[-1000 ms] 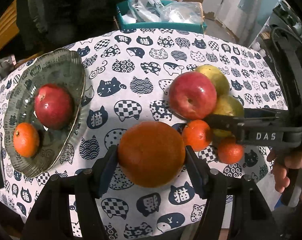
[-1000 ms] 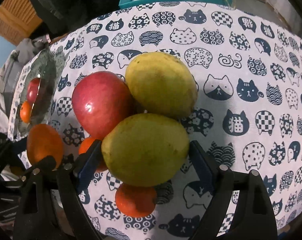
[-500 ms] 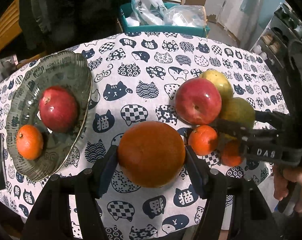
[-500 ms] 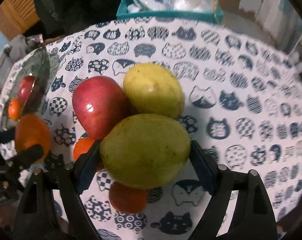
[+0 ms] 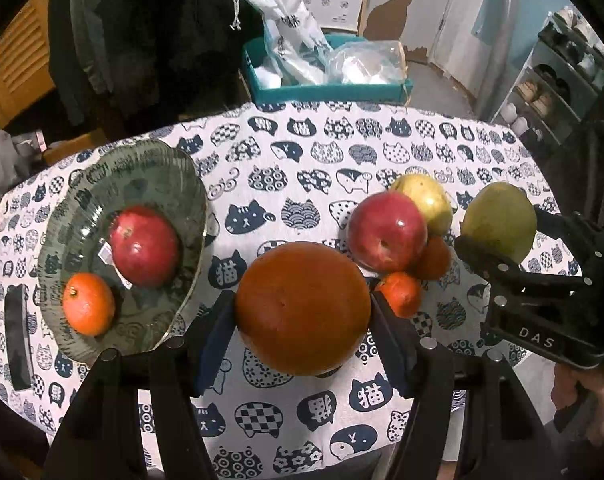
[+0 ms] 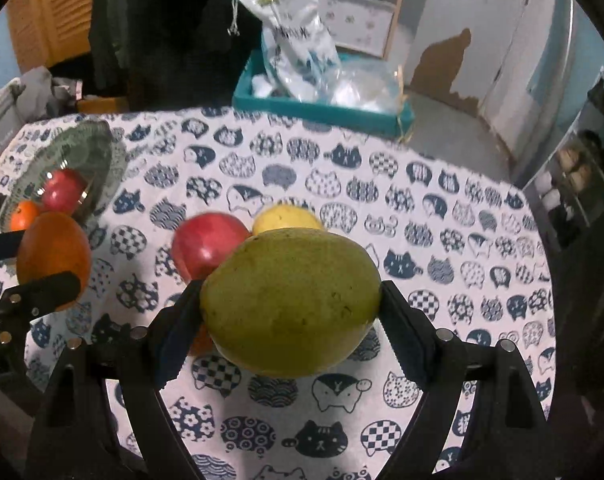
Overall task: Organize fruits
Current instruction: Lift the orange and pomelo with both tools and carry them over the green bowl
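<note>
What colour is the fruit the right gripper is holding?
Dull yellowish green with small dark specks. The fruit shows best in the right wrist view, between the right gripper fingers.

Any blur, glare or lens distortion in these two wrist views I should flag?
Left wrist view: sharp; a small glare spot on the red apple; fisheye bends the table edge, corners vignetted black. Right wrist view: the green fruit between the fingers is crisp, the red apple behind it softly blurred, and the glass bowl carries reflections.
</note>
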`<act>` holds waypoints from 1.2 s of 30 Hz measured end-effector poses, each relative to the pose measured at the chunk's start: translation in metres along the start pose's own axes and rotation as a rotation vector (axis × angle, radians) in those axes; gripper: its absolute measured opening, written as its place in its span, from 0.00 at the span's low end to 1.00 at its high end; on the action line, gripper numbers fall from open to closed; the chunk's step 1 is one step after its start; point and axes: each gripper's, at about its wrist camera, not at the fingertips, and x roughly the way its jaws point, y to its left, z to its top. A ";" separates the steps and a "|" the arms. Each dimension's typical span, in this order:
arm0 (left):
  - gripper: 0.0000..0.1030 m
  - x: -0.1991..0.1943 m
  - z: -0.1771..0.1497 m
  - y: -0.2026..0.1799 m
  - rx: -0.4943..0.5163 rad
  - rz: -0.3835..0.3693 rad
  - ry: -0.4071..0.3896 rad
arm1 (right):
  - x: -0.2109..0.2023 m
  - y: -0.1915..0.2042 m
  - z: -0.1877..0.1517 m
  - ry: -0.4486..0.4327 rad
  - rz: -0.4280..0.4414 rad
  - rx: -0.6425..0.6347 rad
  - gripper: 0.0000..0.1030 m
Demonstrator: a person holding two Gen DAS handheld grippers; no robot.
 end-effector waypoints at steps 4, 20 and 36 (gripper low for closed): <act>0.65 -0.013 0.004 0.005 0.001 0.014 -0.031 | -0.019 0.001 0.008 -0.046 0.001 -0.001 0.82; 0.65 -0.060 0.021 0.038 -0.021 0.087 -0.154 | -0.071 0.013 0.036 -0.171 0.030 -0.005 0.82; 0.65 -0.080 0.030 0.103 -0.119 0.163 -0.204 | -0.078 0.066 0.081 -0.219 0.125 -0.048 0.82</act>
